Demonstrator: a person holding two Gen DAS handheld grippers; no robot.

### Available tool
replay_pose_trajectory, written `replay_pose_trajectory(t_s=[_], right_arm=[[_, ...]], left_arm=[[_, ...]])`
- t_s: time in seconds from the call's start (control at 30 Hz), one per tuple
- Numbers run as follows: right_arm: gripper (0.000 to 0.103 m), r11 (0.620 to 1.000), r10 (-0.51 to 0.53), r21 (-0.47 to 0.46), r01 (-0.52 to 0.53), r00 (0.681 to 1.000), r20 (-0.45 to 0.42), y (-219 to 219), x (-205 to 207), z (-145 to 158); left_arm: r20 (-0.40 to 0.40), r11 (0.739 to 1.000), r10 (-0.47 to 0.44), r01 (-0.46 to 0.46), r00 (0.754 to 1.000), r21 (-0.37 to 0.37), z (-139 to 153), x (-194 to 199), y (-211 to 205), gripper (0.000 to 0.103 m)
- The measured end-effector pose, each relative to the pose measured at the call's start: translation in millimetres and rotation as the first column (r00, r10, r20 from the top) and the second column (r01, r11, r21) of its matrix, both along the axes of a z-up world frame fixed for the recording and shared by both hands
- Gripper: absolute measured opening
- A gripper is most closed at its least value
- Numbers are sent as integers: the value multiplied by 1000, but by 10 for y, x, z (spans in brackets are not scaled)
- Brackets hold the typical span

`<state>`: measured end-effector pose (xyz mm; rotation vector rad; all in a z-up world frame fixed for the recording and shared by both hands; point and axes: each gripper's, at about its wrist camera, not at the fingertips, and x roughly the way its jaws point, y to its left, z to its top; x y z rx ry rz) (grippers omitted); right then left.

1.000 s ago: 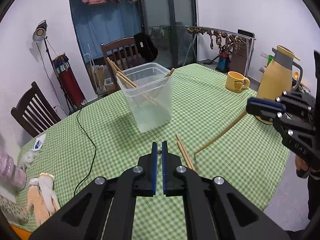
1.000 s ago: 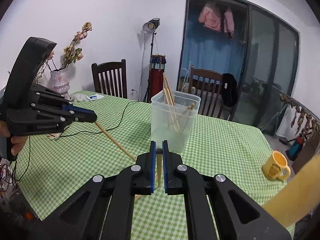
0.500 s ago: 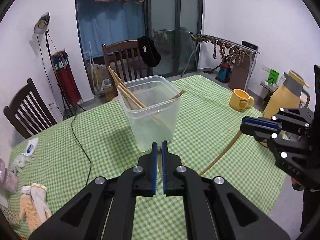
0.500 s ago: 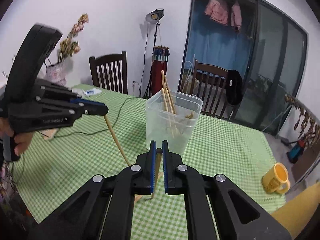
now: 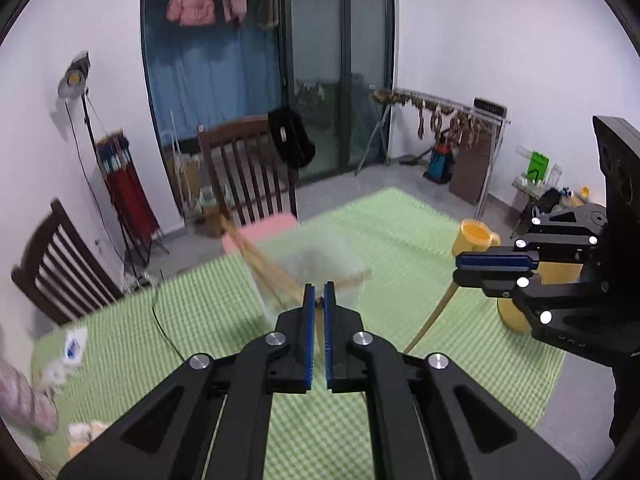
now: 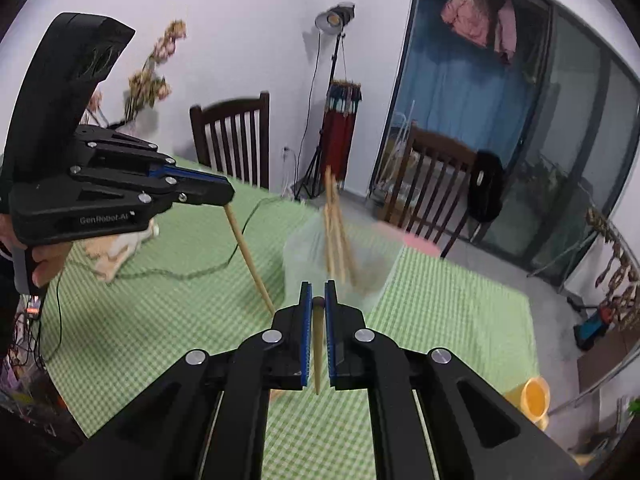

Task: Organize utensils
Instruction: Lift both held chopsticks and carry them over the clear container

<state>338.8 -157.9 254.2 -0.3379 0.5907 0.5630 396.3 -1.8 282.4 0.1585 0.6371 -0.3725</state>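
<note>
My left gripper (image 5: 319,291) is shut on a wooden chopstick (image 5: 319,322) that hangs down between its blue pads. In the right wrist view that same left gripper (image 6: 227,194) sits at the left, its chopstick (image 6: 250,258) slanting down over the cloth. My right gripper (image 6: 319,289) is shut on a second chopstick (image 6: 318,344). The left wrist view shows the right gripper (image 5: 460,270) at the right with its stick (image 5: 434,314) hanging from it. A clear plastic container (image 5: 344,276) holding several chopsticks (image 6: 336,236) stands just beyond both grippers, blurred.
The table wears a green checked cloth (image 5: 400,232). A yellow mug (image 5: 476,238) and a yellow jug (image 5: 514,314) stand at the right. A black cable (image 5: 160,320) and light gloves (image 6: 116,248) lie on the left. Wooden chairs (image 5: 248,176) ring the far edge.
Both grippers have risen above the table, each carrying its chopstick, and have come closer to the container. The view has tipped so that more of the room shows.
</note>
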Motion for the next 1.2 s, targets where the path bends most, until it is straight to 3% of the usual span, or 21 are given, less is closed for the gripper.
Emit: replay_pose_trajectory(t_s=[0.23, 0.4, 0.53, 0.7, 0.83, 1.2], right_arm=[[6, 998, 6, 57, -12, 994, 107, 84, 454, 830], [6, 992, -3, 129, -14, 992, 127, 7, 866, 1124], [6, 988, -17, 151, -2, 992, 129, -8, 1207, 1097], [6, 985, 6, 171, -14, 999, 46, 69, 1613, 739], [6, 992, 17, 127, -12, 999, -37, 171, 1902, 307], [6, 999, -3, 40, 13, 974, -228, 242, 2350, -706]], left_arm=[[120, 999, -24, 26, 993, -21, 797, 303, -126, 1], [163, 998, -28, 36, 986, -45, 1167, 627, -126, 1], [161, 996, -20, 33, 987, -77, 1217, 895, -49, 1], [93, 994, -34, 43, 995, -97, 848, 1339, -32, 1], [17, 996, -35, 36, 999, -88, 496, 1685, -44, 1], [-155, 996, -53, 42, 986, -72, -452, 2185, 1, 1]])
